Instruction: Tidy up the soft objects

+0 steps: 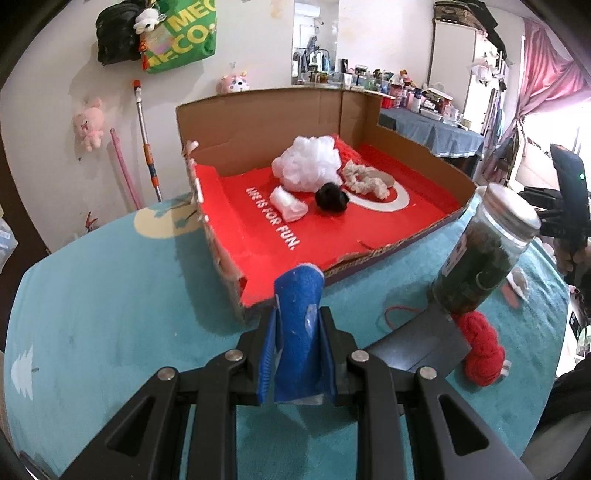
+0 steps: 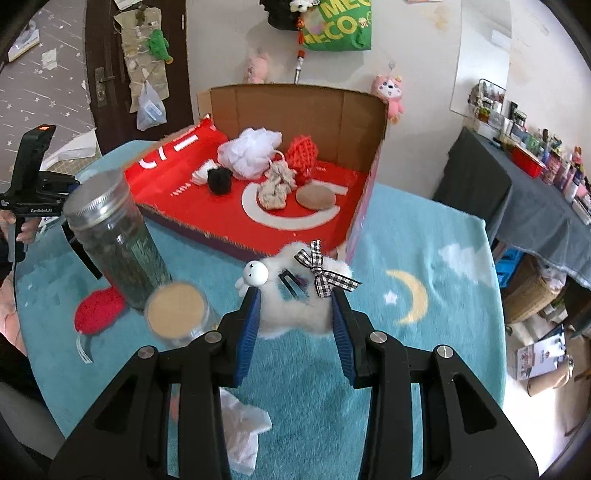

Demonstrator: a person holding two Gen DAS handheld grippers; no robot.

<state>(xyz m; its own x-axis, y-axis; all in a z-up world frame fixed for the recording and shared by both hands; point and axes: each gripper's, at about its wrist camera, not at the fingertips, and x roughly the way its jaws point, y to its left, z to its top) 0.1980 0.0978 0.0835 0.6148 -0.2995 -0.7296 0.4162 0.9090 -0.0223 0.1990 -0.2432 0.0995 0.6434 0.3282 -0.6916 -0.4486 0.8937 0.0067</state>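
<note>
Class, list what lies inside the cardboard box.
Inside the box: white pouf, red knit, black ball, beige scrunchie, brown pad, white wad. Anything beneath the pouf is hidden.

bright daylight, fisheye-warped dark edges

White walls (image 1: 258, 44) close the room behind the counter (image 1: 110, 295), which wears a teal cover printed with a moon (image 2: 413, 299), clouds and stars. A green shopping bag (image 1: 184, 33) and a black bag (image 1: 114, 37) hang high on the wall, with pink plush toys (image 1: 88, 125) pinned lower and a mop handle (image 1: 147, 147) leaning beside them. A dark wooden door (image 2: 136, 74) stands at the left in the right wrist view. A side table (image 1: 432, 133) under blue cloth carries crowded bottles. Pink curtains (image 1: 546, 74) frame a bright window.
</note>
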